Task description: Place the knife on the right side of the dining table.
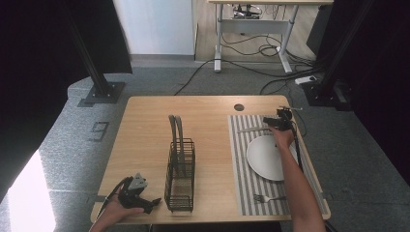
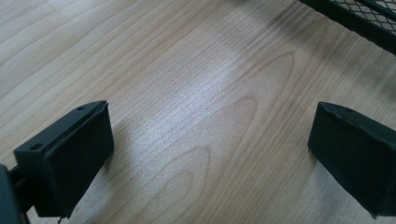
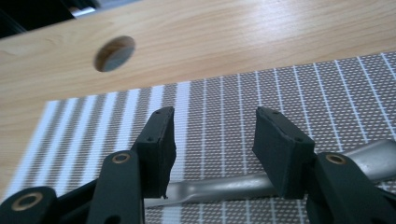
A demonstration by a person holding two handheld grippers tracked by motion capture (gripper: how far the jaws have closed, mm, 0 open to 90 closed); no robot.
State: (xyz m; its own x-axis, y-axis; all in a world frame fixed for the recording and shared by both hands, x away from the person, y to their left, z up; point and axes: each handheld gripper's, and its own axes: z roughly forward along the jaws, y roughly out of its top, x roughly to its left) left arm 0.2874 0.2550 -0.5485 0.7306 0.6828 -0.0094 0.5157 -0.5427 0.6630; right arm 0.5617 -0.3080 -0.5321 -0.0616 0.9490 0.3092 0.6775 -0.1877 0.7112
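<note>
The right gripper (image 3: 212,154) stands half open astride a grey knife (image 3: 224,186) lying flat on the striped placemat (image 3: 327,93), just beyond the white plate (image 1: 265,157), its pads not yet pressing. This looks like the pickup step: next, lower slightly and close squarely across the thin handle. The left gripper (image 2: 210,158) rests wide open and empty on the table (image 2: 187,70) beside the wire rack (image 1: 180,174).

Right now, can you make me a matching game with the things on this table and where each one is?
Things:
1. round white plate
2. silver metal fork
3. black wire rack
4. silver metal knife

Places:
A. between the open fingers of the right gripper
B. on the bare wood, left of the striped mat
C. middle of the striped mat
D. near edge of the striped mat

Pairs: 1-C, 2-D, 3-B, 4-A
</note>
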